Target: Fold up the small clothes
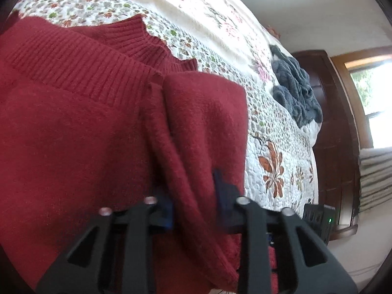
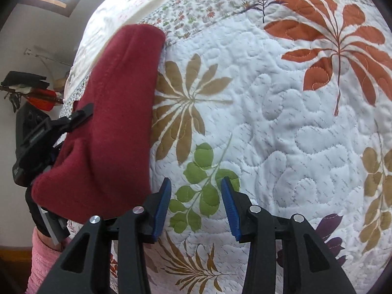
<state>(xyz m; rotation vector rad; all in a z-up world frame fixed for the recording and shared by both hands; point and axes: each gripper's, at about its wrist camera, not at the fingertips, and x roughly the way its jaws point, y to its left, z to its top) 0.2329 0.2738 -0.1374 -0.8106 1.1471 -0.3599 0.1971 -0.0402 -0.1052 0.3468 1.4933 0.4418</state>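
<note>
A dark red knit sweater with a ribbed collar lies on the floral quilt. One fold of it rises between the fingers of my left gripper, which is shut on that fold, and the cloth hides most of the blue pads. In the right wrist view the same red sweater hangs lifted at the left, draped over the other gripper, of which one black finger shows. My right gripper stands open just above the bare quilt with nothing between its blue pads.
A crumpled grey-blue garment lies further along the bed near its edge. Dark wooden furniture and a window stand beyond the bed. A pink sleeve shows at the lower left.
</note>
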